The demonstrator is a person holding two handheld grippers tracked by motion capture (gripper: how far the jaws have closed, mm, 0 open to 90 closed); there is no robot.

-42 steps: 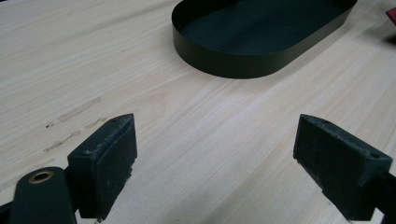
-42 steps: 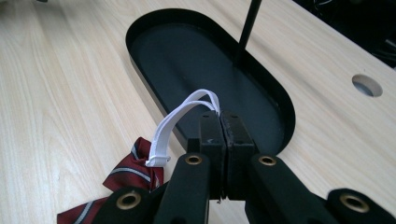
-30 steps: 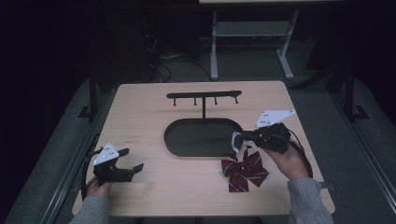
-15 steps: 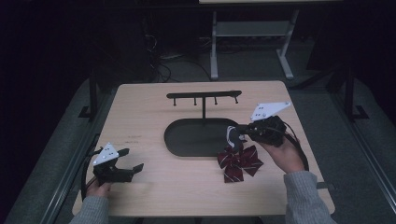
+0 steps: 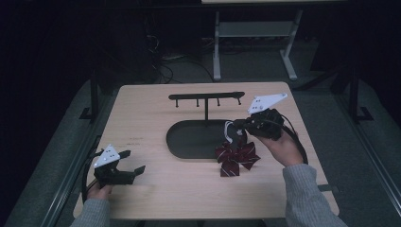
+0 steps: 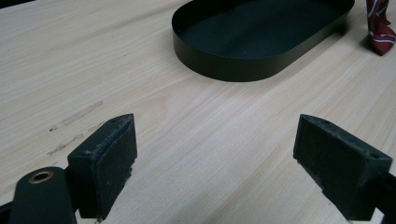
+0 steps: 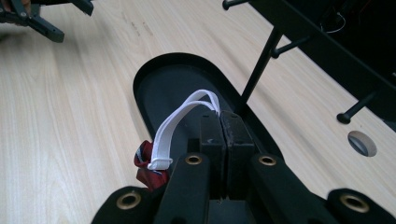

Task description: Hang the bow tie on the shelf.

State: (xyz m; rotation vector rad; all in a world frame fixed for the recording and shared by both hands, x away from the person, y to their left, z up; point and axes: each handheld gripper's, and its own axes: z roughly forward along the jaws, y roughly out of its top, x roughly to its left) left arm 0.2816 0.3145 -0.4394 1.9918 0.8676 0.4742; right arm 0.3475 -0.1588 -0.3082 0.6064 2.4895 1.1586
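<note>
The dark red striped bow tie [image 5: 236,159] hangs by its white elastic strap [image 7: 182,116], just right of the black oval tray [image 5: 189,142] on the table [image 5: 142,109]. The right gripper [image 5: 242,126] pinches that strap between clenched jaws. Beyond, the hook stand [image 5: 206,98] rises from the tray. At the near left, the left gripper [image 5: 134,161] rests with jaws spread, grasping nothing.

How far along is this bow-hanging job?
Done: the right tool is shut on the white elastic strap of the red striped bow. In hand: the bow is coming up beside the black tray. Left: hooking the strap on a rack peg. The left tool waits open.
</note>
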